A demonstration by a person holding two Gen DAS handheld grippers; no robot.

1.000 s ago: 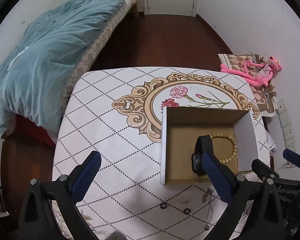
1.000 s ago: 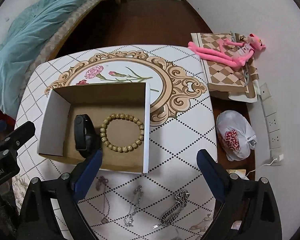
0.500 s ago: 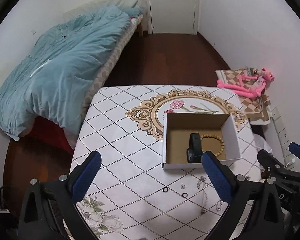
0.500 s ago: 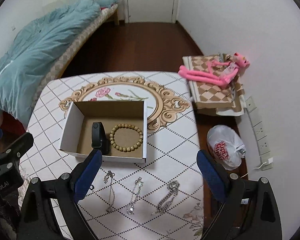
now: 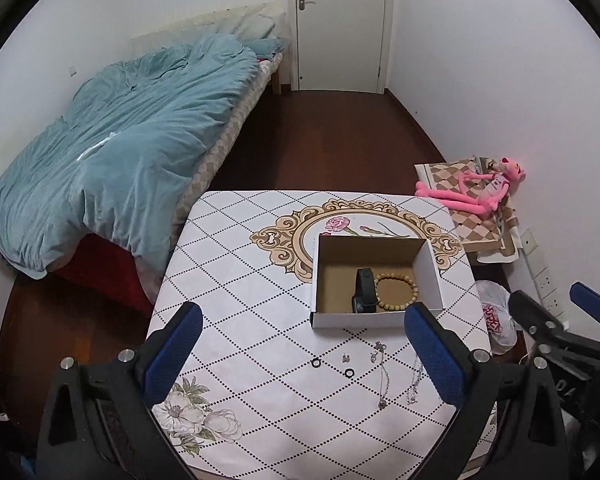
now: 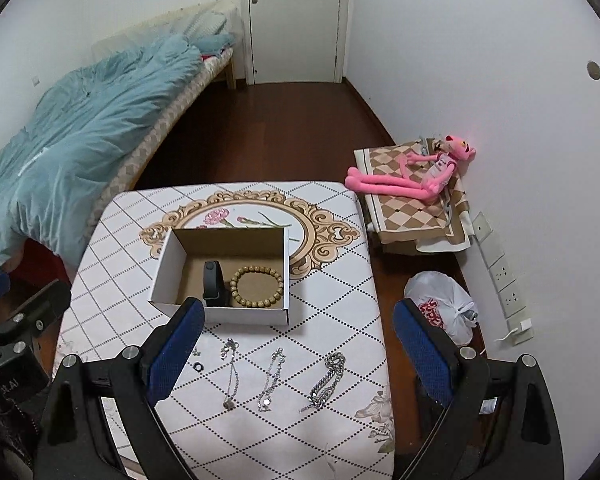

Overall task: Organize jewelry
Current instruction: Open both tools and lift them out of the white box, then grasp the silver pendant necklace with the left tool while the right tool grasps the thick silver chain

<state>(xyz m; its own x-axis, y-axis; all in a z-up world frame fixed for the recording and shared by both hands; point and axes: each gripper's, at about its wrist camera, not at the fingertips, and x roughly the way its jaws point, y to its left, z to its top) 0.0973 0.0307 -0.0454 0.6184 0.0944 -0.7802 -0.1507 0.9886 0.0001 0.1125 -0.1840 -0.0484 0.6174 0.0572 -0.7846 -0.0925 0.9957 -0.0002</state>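
Note:
An open cardboard box (image 5: 433, 280) (image 6: 168, 268) stands on the patterned table (image 5: 236, 280) (image 6: 340, 300). Inside it lie a black wristband (image 5: 364, 291) (image 6: 213, 283) and a wooden bead bracelet (image 5: 396, 292) (image 6: 257, 286). In front of the box lie two black rings (image 5: 315, 363), small earrings (image 5: 345, 357), two thin necklaces (image 6: 231, 372) (image 6: 271, 374) and a thick silver chain (image 6: 327, 378). My left gripper (image 5: 300, 354) is open and empty, high above the table's near edge. My right gripper (image 6: 296, 350) is open and empty, high above the chains.
A bed with a teal duvet (image 5: 112, 152) stands left of the table. A pink plush toy (image 6: 416, 176) lies on a checked cushion at the right wall. A white plastic bag (image 6: 440, 308) sits on the floor to the right. A white door (image 5: 340, 24) is at the back.
Both grippers have pulled up and back from the box, so the table looks smaller and the whole room shows. The jewelry has not moved.

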